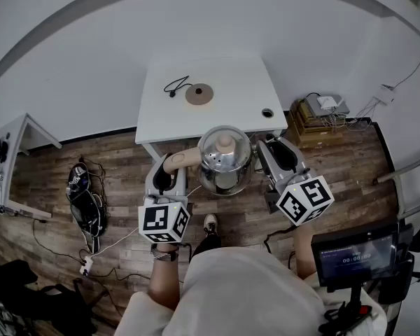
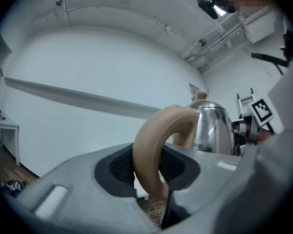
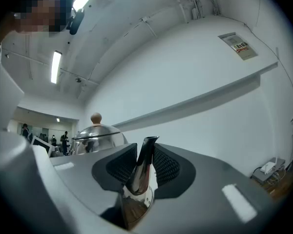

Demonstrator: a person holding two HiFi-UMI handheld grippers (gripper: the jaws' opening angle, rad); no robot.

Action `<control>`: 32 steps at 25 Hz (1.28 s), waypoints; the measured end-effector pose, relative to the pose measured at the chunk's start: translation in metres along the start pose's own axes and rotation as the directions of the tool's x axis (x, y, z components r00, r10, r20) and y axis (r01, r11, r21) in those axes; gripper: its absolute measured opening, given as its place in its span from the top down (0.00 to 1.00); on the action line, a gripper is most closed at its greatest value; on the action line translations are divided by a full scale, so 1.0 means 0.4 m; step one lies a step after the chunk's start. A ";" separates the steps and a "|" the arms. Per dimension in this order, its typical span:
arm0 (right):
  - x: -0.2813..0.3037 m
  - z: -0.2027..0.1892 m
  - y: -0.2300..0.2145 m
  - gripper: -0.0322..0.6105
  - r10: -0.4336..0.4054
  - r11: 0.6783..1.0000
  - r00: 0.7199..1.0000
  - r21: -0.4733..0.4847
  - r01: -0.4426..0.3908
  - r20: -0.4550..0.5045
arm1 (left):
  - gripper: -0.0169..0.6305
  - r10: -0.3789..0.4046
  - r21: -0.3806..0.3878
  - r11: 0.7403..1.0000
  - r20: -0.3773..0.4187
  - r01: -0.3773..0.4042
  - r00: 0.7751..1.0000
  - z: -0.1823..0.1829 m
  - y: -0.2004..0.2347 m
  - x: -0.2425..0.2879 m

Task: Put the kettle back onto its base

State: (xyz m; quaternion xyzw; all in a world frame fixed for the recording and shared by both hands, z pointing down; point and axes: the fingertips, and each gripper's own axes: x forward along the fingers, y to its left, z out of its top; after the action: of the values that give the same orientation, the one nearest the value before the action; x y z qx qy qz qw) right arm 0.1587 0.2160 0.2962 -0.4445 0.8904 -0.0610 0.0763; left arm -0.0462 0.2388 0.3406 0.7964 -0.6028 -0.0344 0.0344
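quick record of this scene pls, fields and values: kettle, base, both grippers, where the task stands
kettle: steel, lid on, held in the air in front of the table's near edge
left gripper: shut on the beige handle
right gripper: shut on the spout
base: round, on the white table, nothing on it
cord: black, lying beside the base
task state: kettle not yet on base
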 end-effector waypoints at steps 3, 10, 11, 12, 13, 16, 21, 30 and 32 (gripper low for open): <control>0.026 0.000 0.005 0.77 -0.009 0.996 1.000 -0.093 0.008 -0.018 | 0.79 0.002 -0.007 1.000 0.004 -0.002 1.000 0.009 0.019 0.016; 0.135 0.002 -0.034 0.77 0.019 0.998 1.000 -0.060 -0.020 -0.018 | 0.79 0.004 -0.024 1.000 -0.004 -0.005 1.000 0.009 0.078 0.111; 0.148 0.004 -0.037 0.78 0.022 0.998 1.000 -0.059 -0.023 -0.017 | 0.79 0.004 -0.025 1.000 -0.005 -0.004 1.000 0.008 0.086 0.122; 0.162 0.005 -0.039 0.78 0.024 0.998 1.000 -0.059 -0.024 -0.017 | 0.79 0.004 -0.027 1.000 -0.007 -0.004 1.000 0.006 0.095 0.133; 0.176 0.004 -0.042 0.78 0.023 0.998 1.000 -0.058 -0.024 -0.017 | 0.79 0.004 -0.028 1.000 -0.008 -0.004 1.000 0.005 0.104 0.143; 0.210 -0.008 -0.047 0.78 0.021 0.999 1.000 -0.046 -0.022 -0.022 | 0.79 0.000 -0.032 0.999 -0.013 0.000 1.000 -0.001 0.130 0.164; 0.266 -0.019 -0.049 0.78 0.012 1.000 0.999 -0.022 -0.013 -0.039 | 0.79 -0.011 -0.039 0.999 -0.013 0.011 1.000 0.004 0.178 0.204; 0.499 -0.063 -0.080 0.79 -0.038 0.998 0.998 0.051 0.041 -0.058 | 0.79 -0.047 -0.031 0.998 -0.047 0.045 0.998 -0.001 0.354 0.367; 0.527 -0.069 -0.083 0.80 -0.041 0.997 0.997 0.063 0.045 -0.059 | 0.79 -0.056 -0.025 0.998 -0.057 0.054 0.997 0.000 0.376 0.386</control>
State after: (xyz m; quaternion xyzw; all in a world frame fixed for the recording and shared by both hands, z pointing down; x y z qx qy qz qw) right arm 0.0542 0.0284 0.3120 -0.4589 0.8801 -0.1041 0.0635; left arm -0.1486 0.0495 0.3532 0.8129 -0.5789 -0.0194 0.0601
